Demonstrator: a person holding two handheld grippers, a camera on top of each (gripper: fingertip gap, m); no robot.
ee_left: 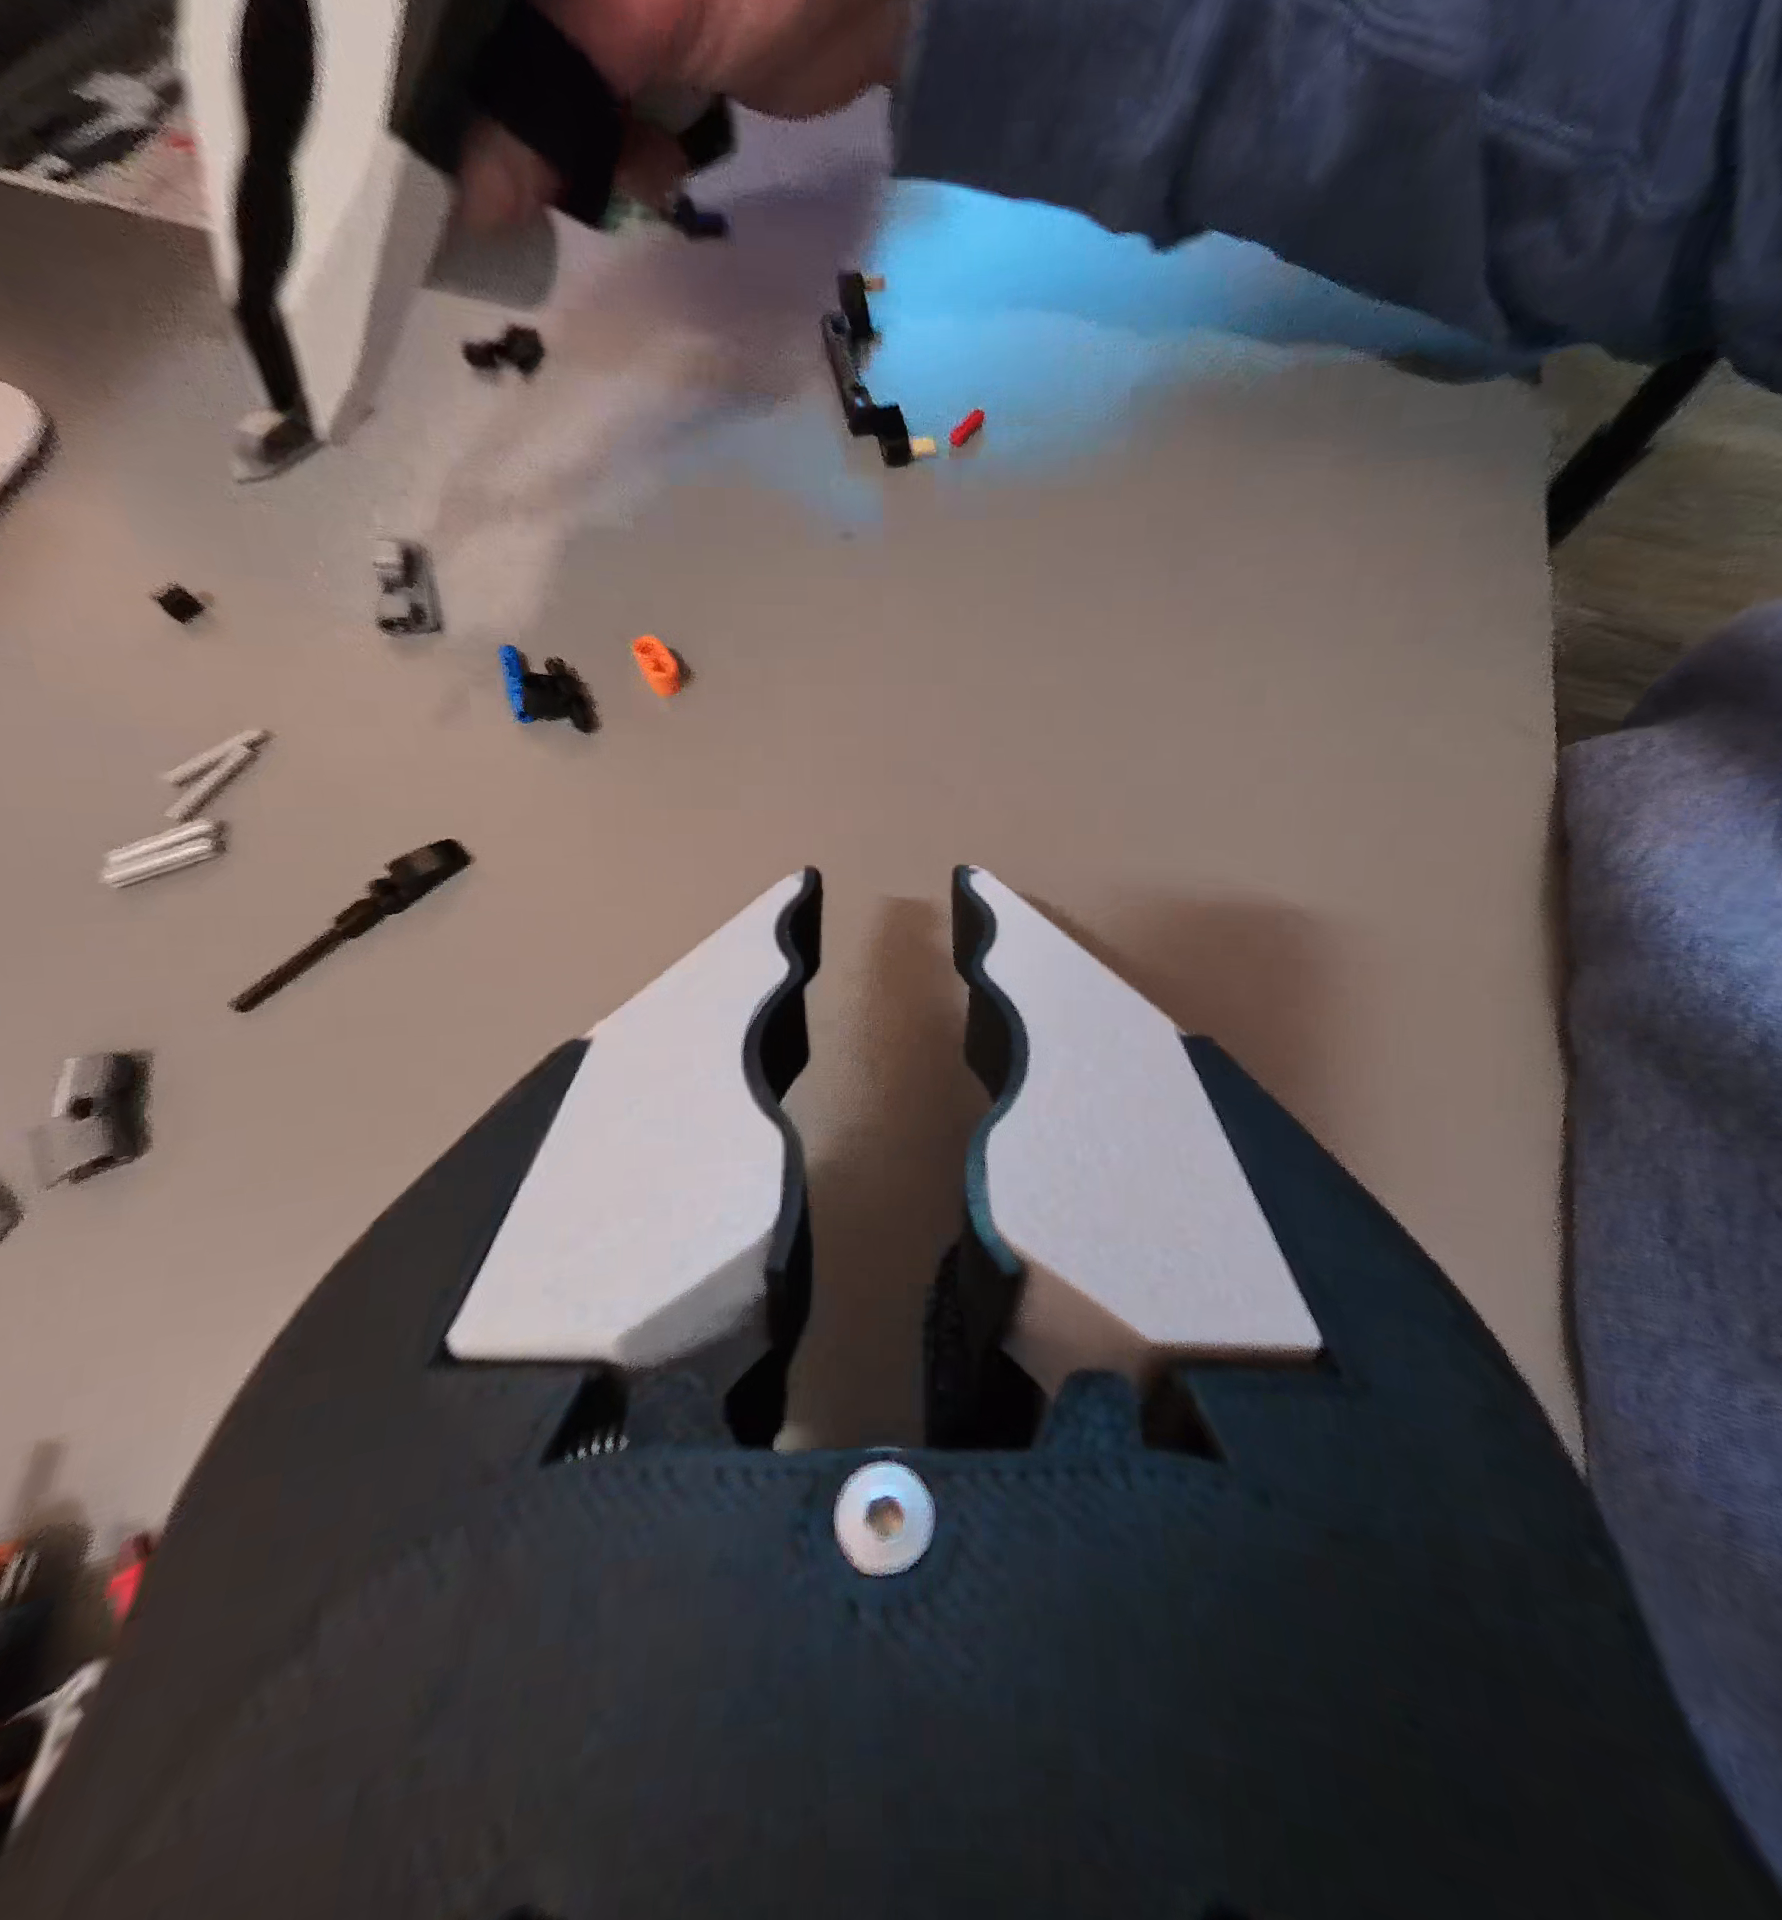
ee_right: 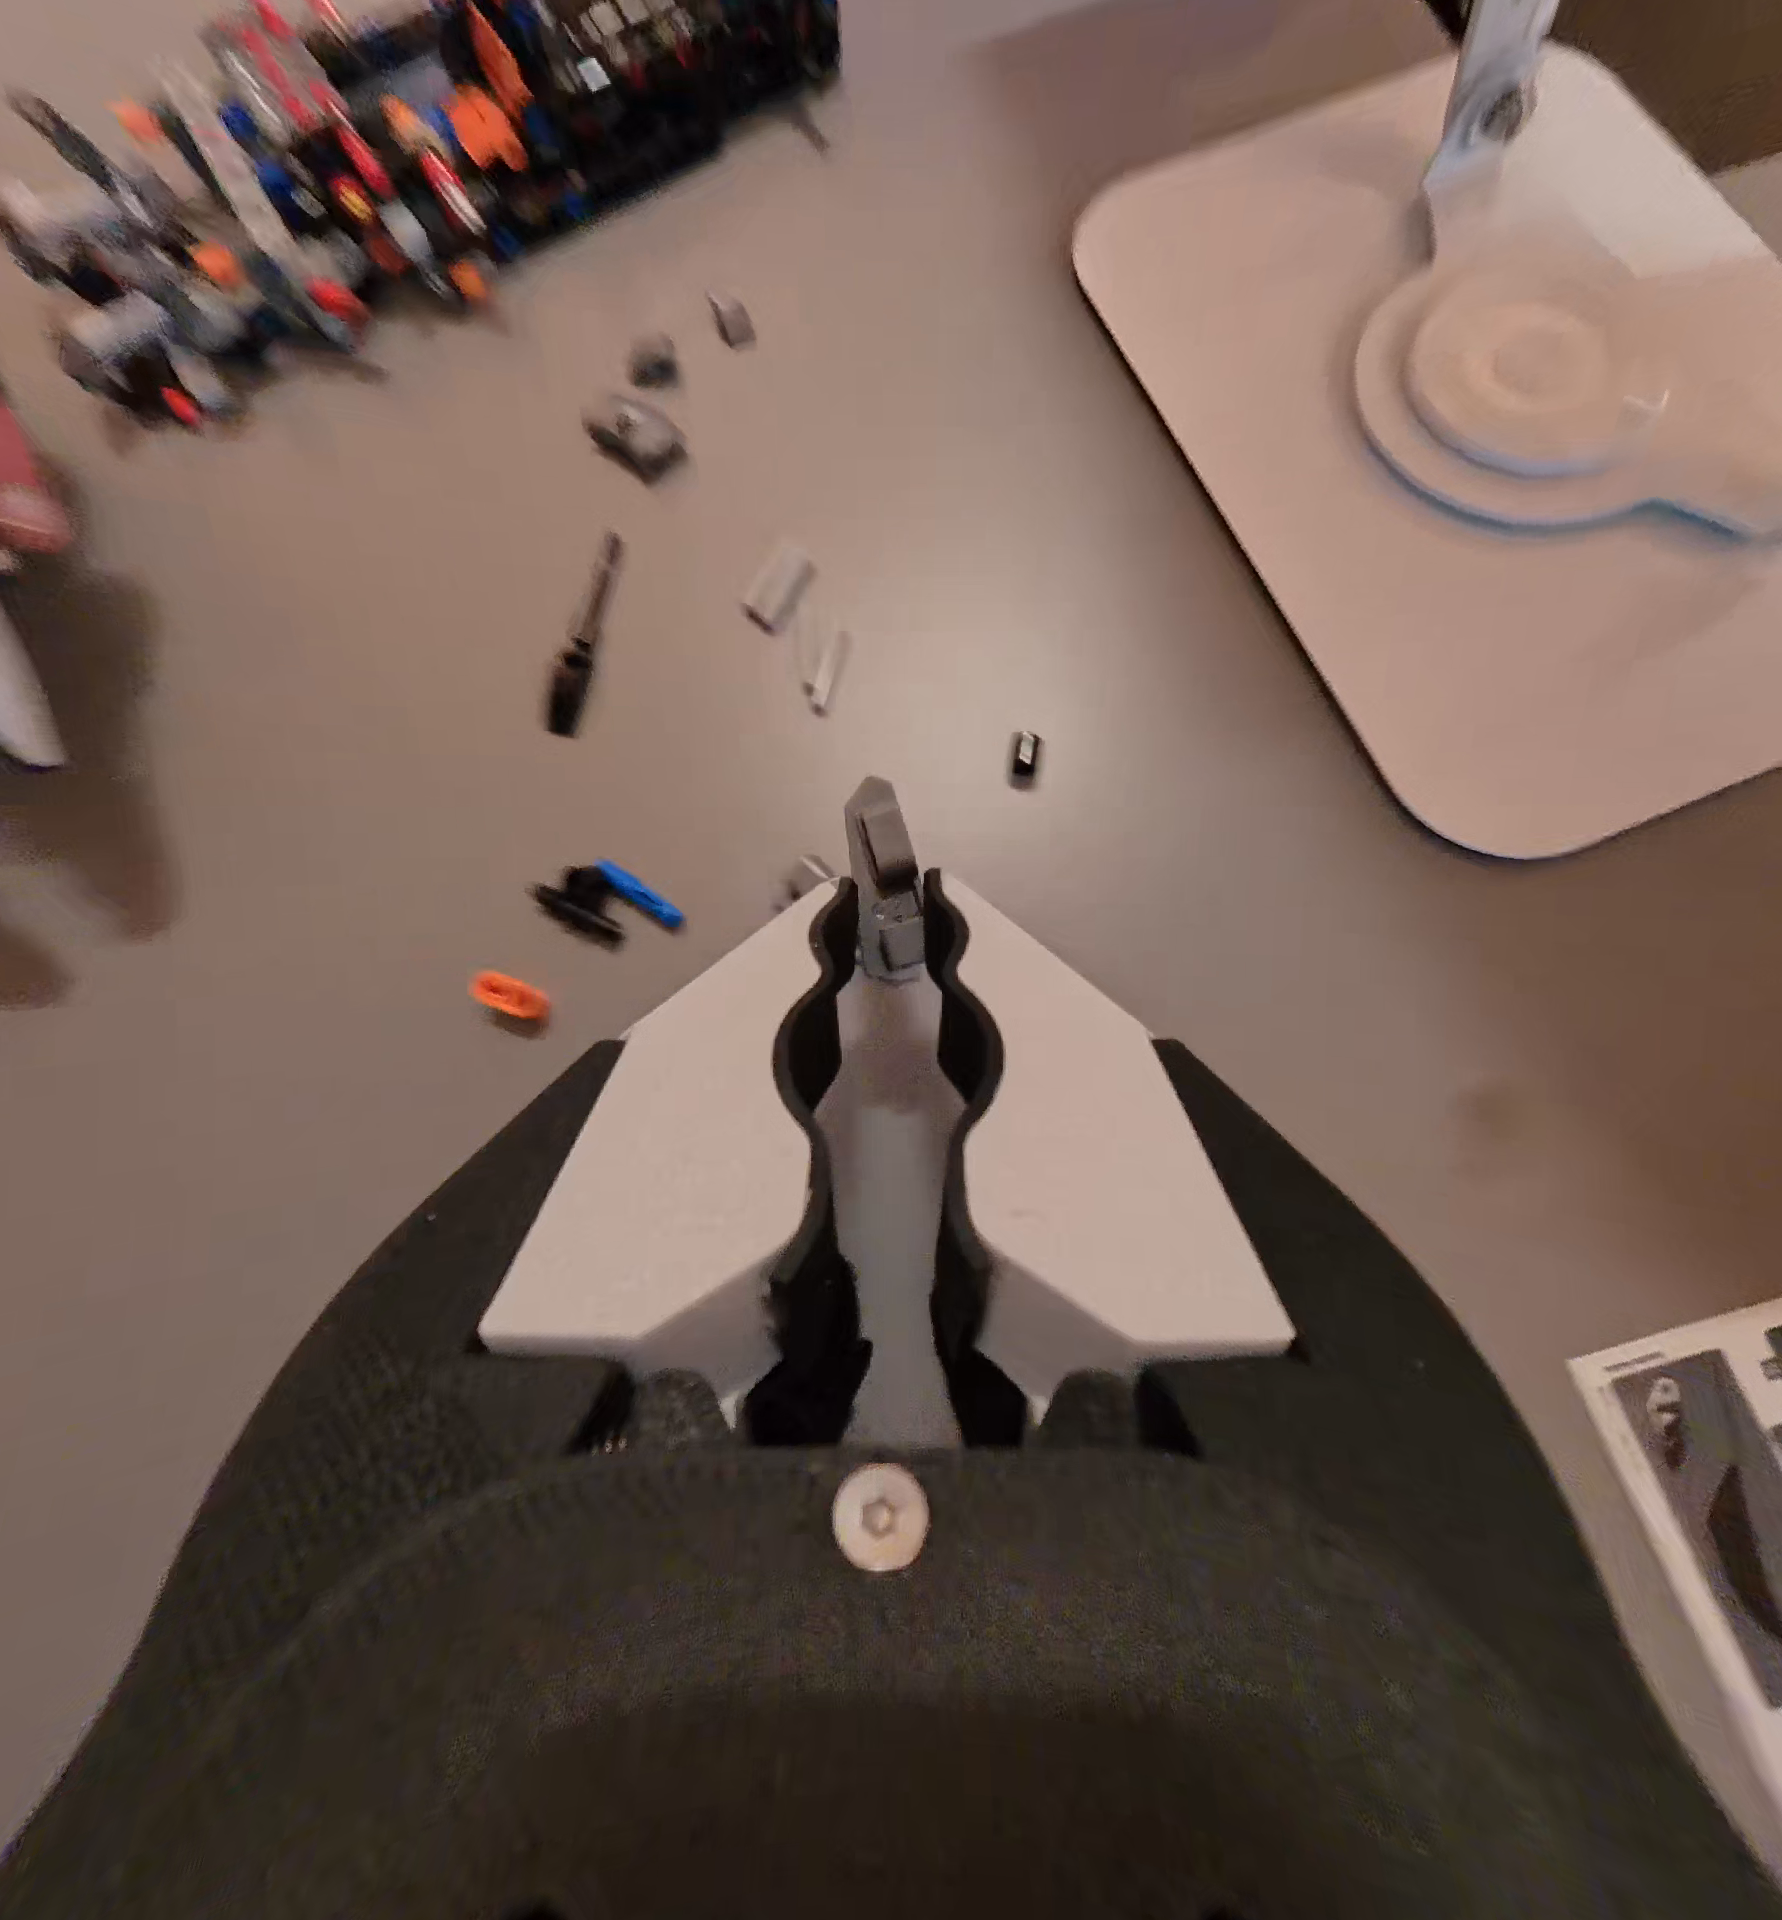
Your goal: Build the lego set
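My right gripper (ee_right: pixel 885 883) is shut on a dark grey lego piece (ee_right: pixel 882 852) that sticks up past its fingertips, above the table. My left gripper (ee_left: pixel 885 878) is open and empty over bare table. Loose pieces lie on the table: an orange link (ee_left: pixel 660 663) (ee_right: pixel 511 997), a blue and black piece (ee_left: pixel 546 686) (ee_right: pixel 612 896), a black axle piece (ee_left: pixel 357 920) (ee_right: pixel 583 639), light grey pins (ee_left: pixel 175 821) (ee_right: pixel 799 613) and grey blocks (ee_left: pixel 97 1112) (ee_right: pixel 638 426). A black beam assembly (ee_left: pixel 861 379) with a red pin (ee_left: pixel 967 426) lies farther off. The right gripper shows blurred at the top of the left wrist view (ee_left: pixel 544 114).
A white stand base (ee_right: pixel 1438 499) occupies the table's right back. A blurred heap of mixed lego parts (ee_right: pixel 367 177) lies at the far left. An instruction booklet (ee_right: pixel 1739 1538) lies at the near right. A blue sleeve (ee_left: pixel 1386 156) and the table edge (ee_left: pixel 1552 727) are on the right. My hands' fingertips stand some 20 cm from each other. The right tips stand about 9 cm off the orange link (ee_right: pixel 511 997). The left camera catches it too, in the left wrist view (ee_left: pixel 651 651).
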